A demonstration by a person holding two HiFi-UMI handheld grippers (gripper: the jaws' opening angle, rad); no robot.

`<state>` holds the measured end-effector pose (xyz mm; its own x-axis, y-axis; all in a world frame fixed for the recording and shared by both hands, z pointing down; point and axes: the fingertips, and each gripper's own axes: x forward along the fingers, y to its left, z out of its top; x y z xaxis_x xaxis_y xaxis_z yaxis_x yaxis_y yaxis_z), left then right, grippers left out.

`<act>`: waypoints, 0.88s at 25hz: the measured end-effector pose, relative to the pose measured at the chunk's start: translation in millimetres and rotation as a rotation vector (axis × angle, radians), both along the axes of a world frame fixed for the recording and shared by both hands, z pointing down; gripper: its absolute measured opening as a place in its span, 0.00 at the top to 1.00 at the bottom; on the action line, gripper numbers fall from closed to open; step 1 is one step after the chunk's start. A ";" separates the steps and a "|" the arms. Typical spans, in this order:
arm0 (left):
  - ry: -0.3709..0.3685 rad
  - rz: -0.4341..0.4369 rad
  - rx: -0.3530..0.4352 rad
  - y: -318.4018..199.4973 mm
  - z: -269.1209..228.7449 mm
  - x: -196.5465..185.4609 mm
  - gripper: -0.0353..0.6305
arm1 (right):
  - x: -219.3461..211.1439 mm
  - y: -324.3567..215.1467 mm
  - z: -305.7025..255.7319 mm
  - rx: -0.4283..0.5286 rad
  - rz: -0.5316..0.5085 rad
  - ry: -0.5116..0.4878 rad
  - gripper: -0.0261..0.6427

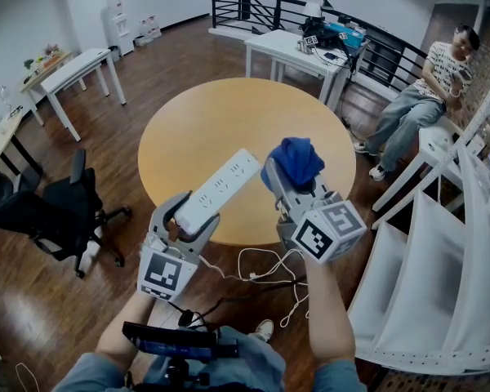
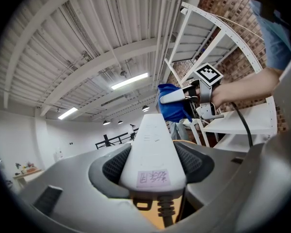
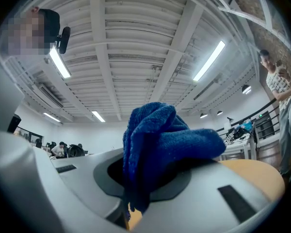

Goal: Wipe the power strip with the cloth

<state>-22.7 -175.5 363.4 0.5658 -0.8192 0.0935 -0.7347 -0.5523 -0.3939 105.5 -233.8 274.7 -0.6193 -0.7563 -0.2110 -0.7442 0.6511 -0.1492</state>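
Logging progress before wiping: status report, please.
Left tongs shut on power strip, held above round table. Right tongs shut on blue cloth, near strip's far end, contact unclear. Nothing in the way.

Left hand-held gripper (image 2: 153, 163) clamps power strip (image 2: 152, 139); cloth (image 2: 172, 107) beyond.

The left gripper (image 1: 192, 216) has a light grey moulded shell with black textured pads (image 2: 113, 167) lining the jaws. The right gripper (image 1: 291, 176) has the same grey shell. Each carries a marker cube (image 1: 163, 273), white with black square patterns; the second cube (image 1: 330, 229) is alike. A black cable (image 2: 244, 127) leaves the right gripper's rear. The person wears short blue-grey sleeves (image 1: 80, 374). A black bar (image 1: 180, 340) with a blue edge sits at the chest.
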 end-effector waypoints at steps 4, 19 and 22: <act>0.049 -0.015 -0.035 -1.8 0.1 -1.2 0.52 | -9.6 5.7 0.5 0.005 -0.026 -0.004 0.87; 0.112 -0.050 -0.078 -7.9 0.9 -5.3 0.52 | -61.8 34.6 28.2 -0.032 -0.130 -0.025 0.87; 0.120 -0.054 -0.078 -11.2 1.6 -6.6 0.52 | -70.8 39.3 32.9 -0.037 -0.148 -0.027 0.87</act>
